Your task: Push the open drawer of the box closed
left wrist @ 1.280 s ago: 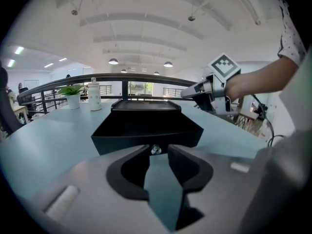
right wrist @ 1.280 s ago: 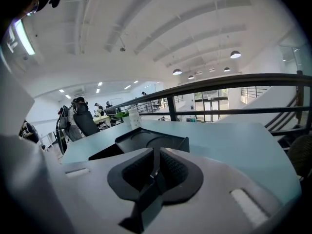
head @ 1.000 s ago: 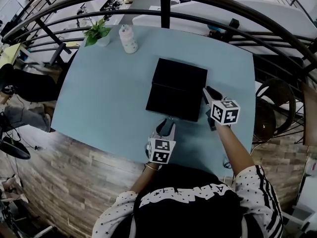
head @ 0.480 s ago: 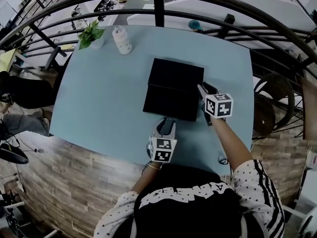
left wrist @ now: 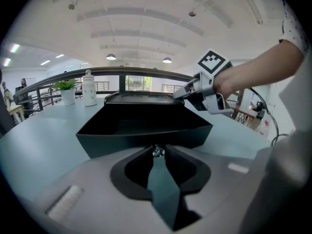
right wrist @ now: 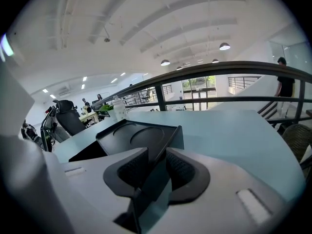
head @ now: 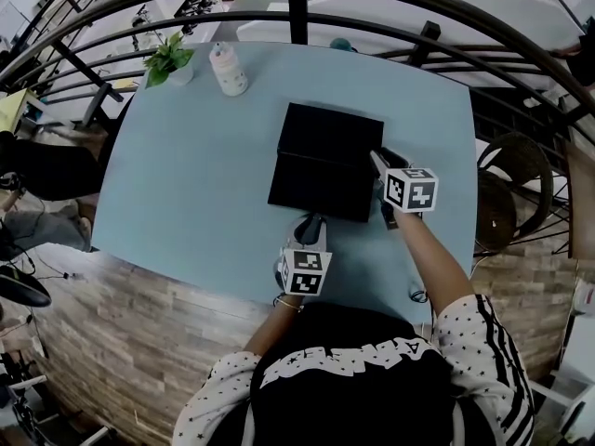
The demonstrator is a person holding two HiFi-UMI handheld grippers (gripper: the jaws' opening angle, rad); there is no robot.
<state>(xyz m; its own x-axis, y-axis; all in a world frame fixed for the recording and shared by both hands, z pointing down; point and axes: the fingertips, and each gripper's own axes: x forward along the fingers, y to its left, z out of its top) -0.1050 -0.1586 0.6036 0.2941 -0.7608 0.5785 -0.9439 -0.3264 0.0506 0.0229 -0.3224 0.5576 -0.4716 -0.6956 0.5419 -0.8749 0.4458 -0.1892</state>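
Note:
A black box (head: 333, 133) lies mid-table with its drawer (head: 316, 186) pulled out toward me. My left gripper (head: 314, 221) is shut, tips just short of the drawer's front wall (left wrist: 144, 130); in the left gripper view the left gripper (left wrist: 157, 151) holds nothing. My right gripper (head: 379, 161) sits at the box's right side. In the right gripper view the box's lid (right wrist: 141, 133) fills the middle, and its near corner edge runs between the right gripper (right wrist: 156, 156) jaws. They are opening and the pads do not press on it. The right gripper (left wrist: 181, 94) also shows beside the box.
A potted plant (head: 170, 59) and a white bottle (head: 228, 71) stand at the far left of the blue table (head: 186, 175). A dark curved railing (head: 297, 17) runs behind it. Round chairs (head: 507, 203) stand off the right edge. The table's near edge meets wood flooring.
My right gripper has moved forward and left, from beside the drawer's right front to the box's right side. The left gripper has barely moved. The drawer stands out as before.

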